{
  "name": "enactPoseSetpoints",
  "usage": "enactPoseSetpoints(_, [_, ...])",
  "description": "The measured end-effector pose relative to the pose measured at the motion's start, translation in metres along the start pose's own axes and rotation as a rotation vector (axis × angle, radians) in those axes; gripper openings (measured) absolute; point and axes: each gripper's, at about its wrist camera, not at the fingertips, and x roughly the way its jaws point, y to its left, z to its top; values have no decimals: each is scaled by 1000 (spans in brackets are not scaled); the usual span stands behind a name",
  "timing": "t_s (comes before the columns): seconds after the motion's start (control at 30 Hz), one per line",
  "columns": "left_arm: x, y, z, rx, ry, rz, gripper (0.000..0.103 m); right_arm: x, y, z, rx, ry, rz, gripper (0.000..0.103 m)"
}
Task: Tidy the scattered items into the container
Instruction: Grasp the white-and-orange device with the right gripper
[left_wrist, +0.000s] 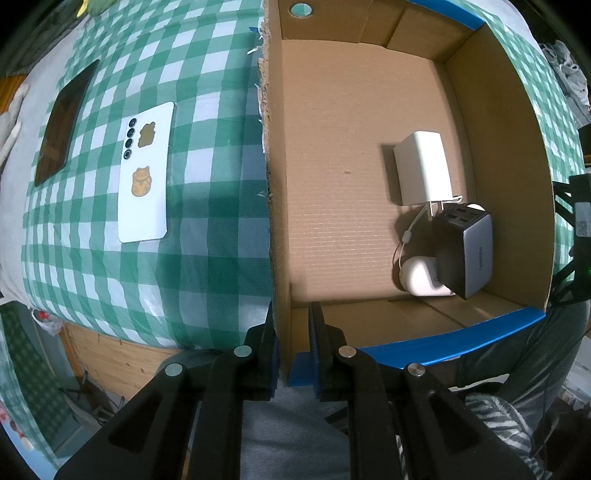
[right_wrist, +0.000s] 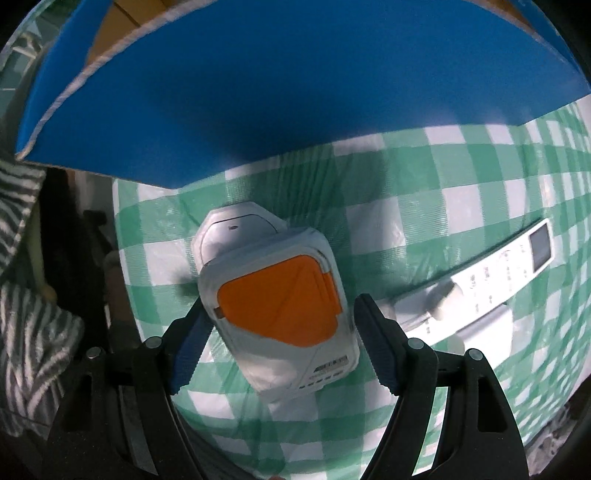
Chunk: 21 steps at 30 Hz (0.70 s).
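My left gripper (left_wrist: 292, 317) points down and is shut on the left wall of the open cardboard box (left_wrist: 498, 147), near its front corner. Inside the box lie a white charger (left_wrist: 423, 168), a grey and black charger (left_wrist: 467, 249) and a white earbud case (left_wrist: 421, 277) with a thin cable. My right gripper (right_wrist: 281, 314) is open and straddles a white and orange device (right_wrist: 236, 236) lying on the checked cloth. A small gap shows between the device and the right finger (right_wrist: 376, 343). The box's blue outer wall (right_wrist: 295, 92) stands just beyond the device.
A white phone (left_wrist: 146, 173) with cat stickers and a dark tablet (left_wrist: 64, 122) lie on the green checked cloth (left_wrist: 207, 206) left of the box. A white remote (right_wrist: 480, 280) lies right of the device. The table edge and a zebra-patterned fabric (right_wrist: 22, 332) are close by.
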Motion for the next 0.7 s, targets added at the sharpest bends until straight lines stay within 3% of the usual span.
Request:
enactPoseSetpoints(0.07, [1, -1, 1, 4, 1, 4, 13, 6, -2, 4, 26, 18, 32, 76])
enactPoseSetpoints(0.13, [1, -3, 2, 8, 4, 5, 13, 9, -13, 7, 130, 42, 100, 76])
enactPoseSetpoints(0.27, [1, -4, 2, 10, 1, 0, 16, 5, -33, 4, 326, -14, 179, 67])
enactPoseSetpoints(0.7, [2, -4, 2, 16, -2, -1, 17, 10, -45, -13, 788, -74, 188, 66])
